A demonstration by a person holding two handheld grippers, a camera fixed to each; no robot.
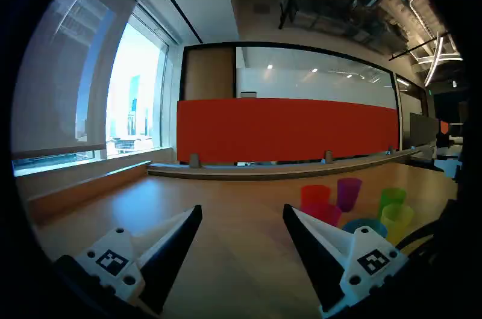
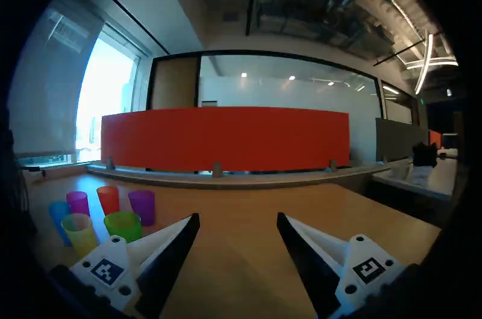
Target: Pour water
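Standing upright on the wooden table (image 1: 241, 253), the cluster of coloured cups (image 1: 349, 192) lies ahead and to the right of the left gripper (image 1: 242, 207), just beyond its right finger, which hides the lower parts of the nearest cups. In the right gripper view, the same cluster lies ahead and to the left of the right gripper (image 2: 238, 216), beside its left finger. Both grippers have their fingers spread wide, holding nothing. An orange partition (image 1: 283, 129) stands behind the table.
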